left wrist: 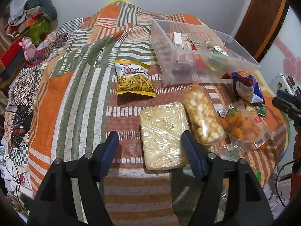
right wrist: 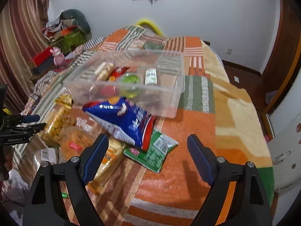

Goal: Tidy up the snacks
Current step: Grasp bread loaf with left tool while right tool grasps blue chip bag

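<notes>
Both jaws apart, empty, above snack packets beside clear bin (left wrist: 188, 60).

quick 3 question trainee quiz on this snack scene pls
1. True or false: the clear bin already holds some snacks.
2. Which pack lies on the green packet? A) blue bag B) yellow-green bag
3. Fill in: both the left tongs and right tongs are ___.

Key: 1 true; 2 A; 3 open
</notes>
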Tool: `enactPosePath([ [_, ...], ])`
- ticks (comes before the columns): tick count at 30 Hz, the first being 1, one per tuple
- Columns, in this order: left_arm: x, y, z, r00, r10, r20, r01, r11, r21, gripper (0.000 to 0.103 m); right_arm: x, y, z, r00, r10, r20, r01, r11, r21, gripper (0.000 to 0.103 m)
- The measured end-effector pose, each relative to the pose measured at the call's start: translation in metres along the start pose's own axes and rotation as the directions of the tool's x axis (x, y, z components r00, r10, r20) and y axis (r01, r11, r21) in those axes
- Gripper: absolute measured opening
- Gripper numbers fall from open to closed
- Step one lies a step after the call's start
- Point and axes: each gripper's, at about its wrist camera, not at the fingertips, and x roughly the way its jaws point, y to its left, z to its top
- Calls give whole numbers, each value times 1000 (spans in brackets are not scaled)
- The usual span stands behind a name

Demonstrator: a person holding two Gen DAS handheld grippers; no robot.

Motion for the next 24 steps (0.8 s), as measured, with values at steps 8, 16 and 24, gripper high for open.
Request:
enactPosePath([
  [8,6,-17,1,999,-49,-18,50,998,33,73,9,5,-1,1000,15,-17,-15,1000,4,84],
  [16,37,-10,0,996,-47,-74,46,999,-12,74,25,19,8,999,37,-34,-38,999,-19,85],
  [24,42,-4,4,998,-52,-22,52,998,-22,69,50,31,19,995,45,-85,-51,997,-65,86],
])
